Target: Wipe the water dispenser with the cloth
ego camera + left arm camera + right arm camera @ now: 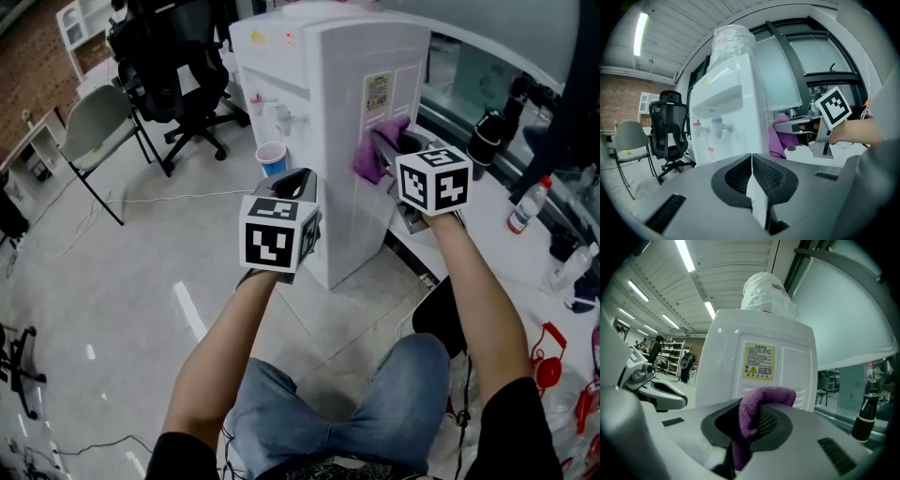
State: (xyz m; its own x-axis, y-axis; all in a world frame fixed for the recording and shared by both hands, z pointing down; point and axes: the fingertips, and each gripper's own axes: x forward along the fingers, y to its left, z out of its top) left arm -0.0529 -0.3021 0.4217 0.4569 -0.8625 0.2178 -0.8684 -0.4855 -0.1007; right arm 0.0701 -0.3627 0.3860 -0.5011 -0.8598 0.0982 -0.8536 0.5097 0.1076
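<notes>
Your right gripper (757, 425) is clamped on the purple cloth (766, 395), held against the water dispenser's (328, 112) side panel at your 1 o'clock; soft, light and limp, it likely wipes best gripped by a bunched fold.

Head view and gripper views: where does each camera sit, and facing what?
Head view: on the person's head, looking steeply down at the water dispenser; both forearms, left gripper and right gripper show.
Left gripper view: on the left gripper, along its shut jaws towards the dispenser's taps; the right gripper shows.
Right gripper view: on the right gripper, facing the dispenser's labelled side; its jaws hold the cloth.
All share the dispenser and cloth.
</notes>
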